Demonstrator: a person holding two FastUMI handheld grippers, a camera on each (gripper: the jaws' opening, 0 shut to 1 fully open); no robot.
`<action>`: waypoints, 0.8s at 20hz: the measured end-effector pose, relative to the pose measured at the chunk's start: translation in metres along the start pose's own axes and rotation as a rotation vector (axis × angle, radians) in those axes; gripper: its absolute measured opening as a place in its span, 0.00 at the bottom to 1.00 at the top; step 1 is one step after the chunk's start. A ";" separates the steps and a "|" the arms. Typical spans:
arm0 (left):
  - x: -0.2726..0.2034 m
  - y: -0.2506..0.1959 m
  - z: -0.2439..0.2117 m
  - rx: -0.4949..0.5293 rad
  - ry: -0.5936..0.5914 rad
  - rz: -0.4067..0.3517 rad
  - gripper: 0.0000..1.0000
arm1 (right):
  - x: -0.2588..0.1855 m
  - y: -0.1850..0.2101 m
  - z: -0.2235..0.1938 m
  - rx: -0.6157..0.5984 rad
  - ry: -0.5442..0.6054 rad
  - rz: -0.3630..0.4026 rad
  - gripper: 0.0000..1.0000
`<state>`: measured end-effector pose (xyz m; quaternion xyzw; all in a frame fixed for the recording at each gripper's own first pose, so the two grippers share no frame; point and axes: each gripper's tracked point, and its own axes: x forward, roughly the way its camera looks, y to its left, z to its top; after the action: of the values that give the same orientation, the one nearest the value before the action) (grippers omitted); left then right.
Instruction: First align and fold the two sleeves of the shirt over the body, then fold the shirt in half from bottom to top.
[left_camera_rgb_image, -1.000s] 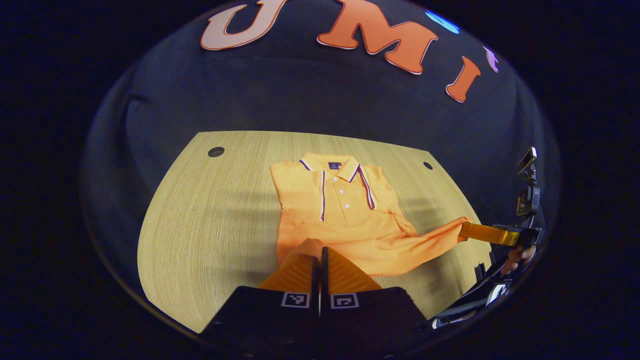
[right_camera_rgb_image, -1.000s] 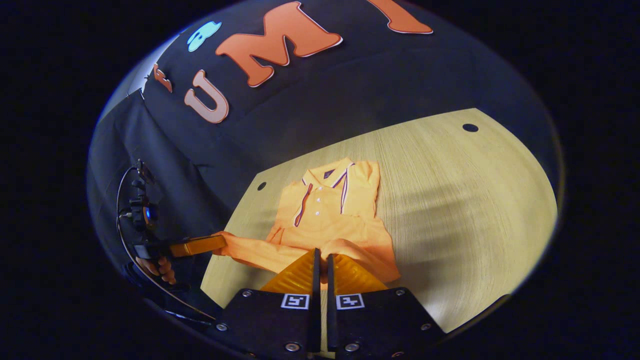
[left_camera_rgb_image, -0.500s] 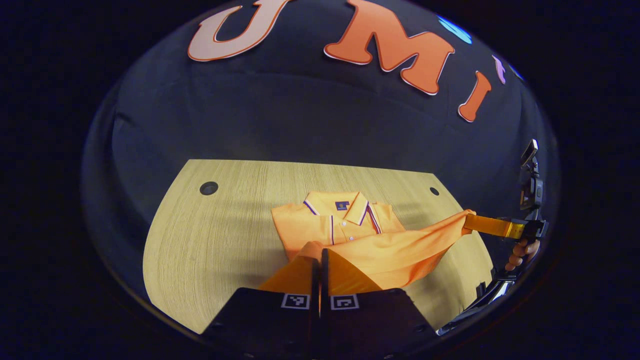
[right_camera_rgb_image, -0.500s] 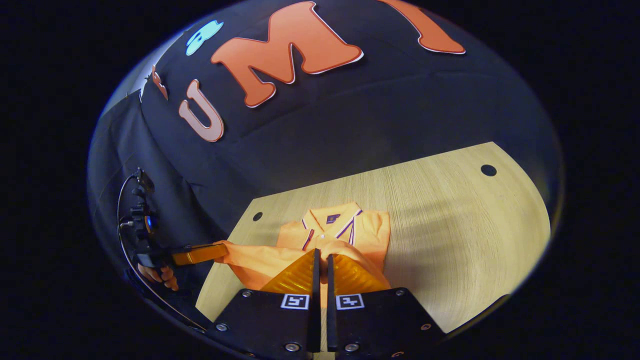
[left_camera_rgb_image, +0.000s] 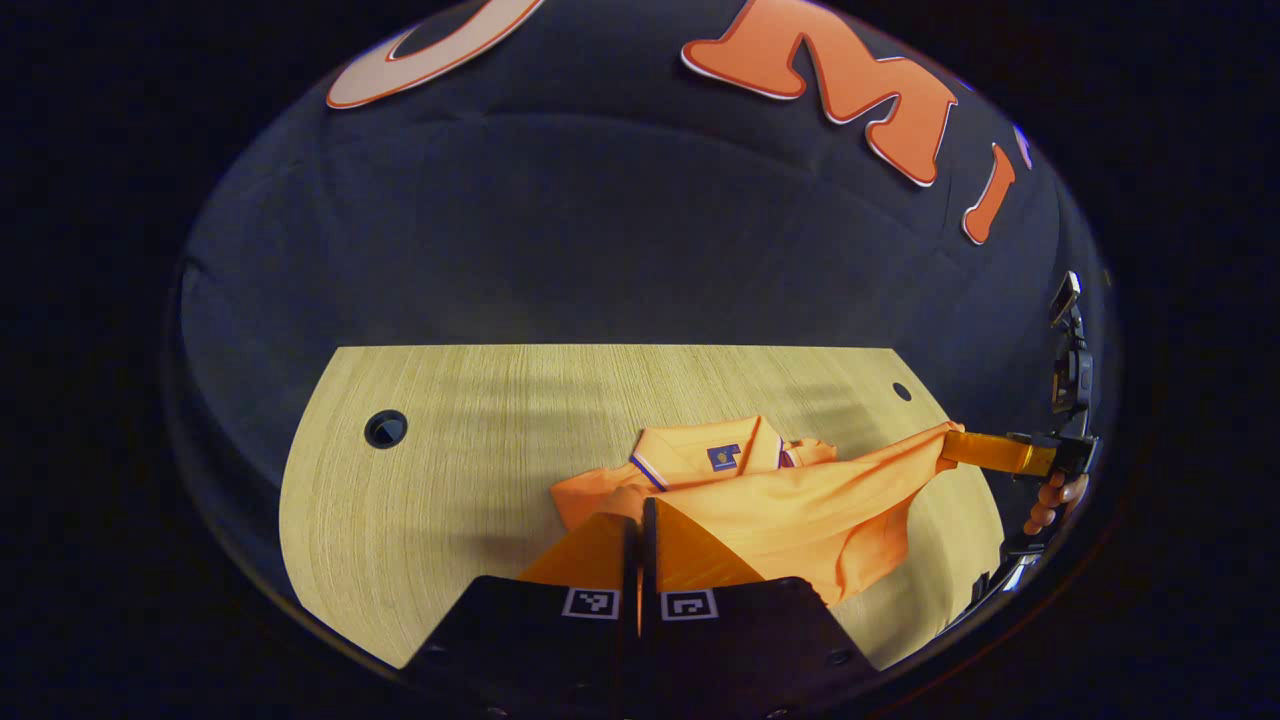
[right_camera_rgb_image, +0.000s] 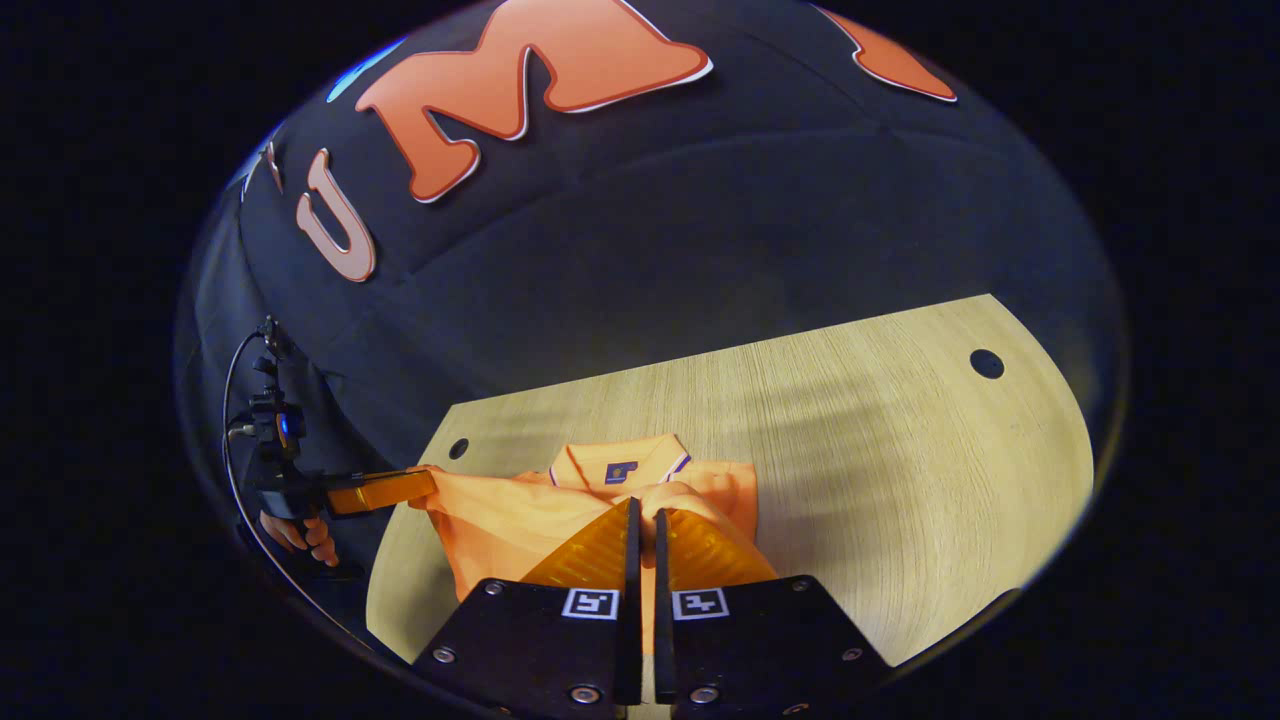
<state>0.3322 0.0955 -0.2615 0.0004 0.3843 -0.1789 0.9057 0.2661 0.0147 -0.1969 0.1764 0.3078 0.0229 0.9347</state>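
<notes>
Left gripper view is showing the left gripper (left_camera_rgb_image: 640, 520) pinched tight on one bottom corner of the orange shirt (left_camera_rgb_image: 790, 500), its two fingers pressed together with cloth between them. Farther right in that view, the right gripper (left_camera_rgb_image: 950, 445) is gripping the other bottom corner, held by a hand (left_camera_rgb_image: 1045, 505).

Compared with a second ago, the hem is travelling up and forward. Then the whole front with its button strip was lying open on the table (left_camera_rgb_image: 450, 450); now the raised bottom half is hanging as a sheet between the two grippers and is covering nearly all of the body, leaving only the collar (left_camera_rgb_image: 700, 455) and a strip of shoulder showing. The sleeves look already folded in, though the raised cloth is hiding them, so I cannot be sure. That would put the task in its last step, the bottom-to-top fold, about midway, with the hem not yet laid down.

Right gripper view is telling the same: the right gripper (right_camera_rgb_image: 645, 525) is clamped on cloth, and the shirt (right_camera_rgb_image: 520, 510) is stretching across to the left gripper (right_camera_rgb_image: 425, 480).

The shirt is lying near the front edge of the table, its collar pointing away toward the back wall, its long axis running front to back.
</notes>
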 end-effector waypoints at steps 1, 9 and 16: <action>0.008 0.005 0.002 0.010 0.005 0.000 0.01 | 0.010 -0.002 0.003 -0.009 0.007 -0.010 0.05; 0.049 0.017 0.013 0.005 0.012 0.003 0.08 | 0.064 -0.025 0.010 -0.008 0.071 -0.136 0.11; 0.015 0.009 0.028 0.026 -0.083 0.032 0.98 | 0.028 -0.016 0.032 -0.100 -0.025 -0.158 0.89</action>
<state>0.3646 0.0949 -0.2534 0.0109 0.3441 -0.1690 0.9235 0.3060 -0.0060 -0.1946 0.1049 0.3075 -0.0378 0.9450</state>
